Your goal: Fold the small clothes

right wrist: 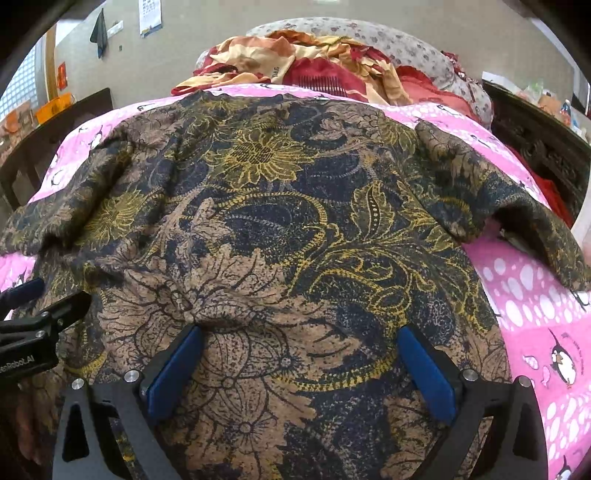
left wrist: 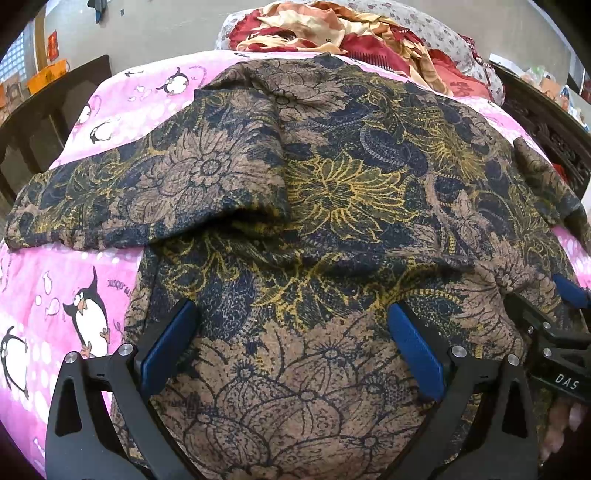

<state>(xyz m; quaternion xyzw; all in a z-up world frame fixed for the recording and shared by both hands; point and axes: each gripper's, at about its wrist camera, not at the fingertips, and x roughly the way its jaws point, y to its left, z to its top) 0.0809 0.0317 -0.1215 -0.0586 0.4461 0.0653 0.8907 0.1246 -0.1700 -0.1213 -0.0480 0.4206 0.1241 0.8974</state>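
Observation:
A small top (left wrist: 332, 192) in brown, navy and yellow flower print lies spread on a pink penguin blanket (left wrist: 55, 295). Its one sleeve (left wrist: 81, 206) reaches left, and the other sleeve (right wrist: 517, 210) reaches right. My left gripper (left wrist: 291, 310) is open, low over the near hem of the top, its blue pads wide apart with cloth lying flat under them. My right gripper (right wrist: 301, 332) is open the same way, beside it over the top (right wrist: 280, 221). Each gripper shows at the edge of the other's view: the right gripper (left wrist: 554, 332) and the left gripper (right wrist: 37, 321).
A heap of red and cream cloth (left wrist: 332, 33) and a grey flowered pillow (right wrist: 388, 40) lie at the blanket's far end. Dark wooden furniture (left wrist: 44, 122) stands on the left and dark carved wood (right wrist: 535, 133) on the right. A hand (left wrist: 561, 424) holds the right gripper.

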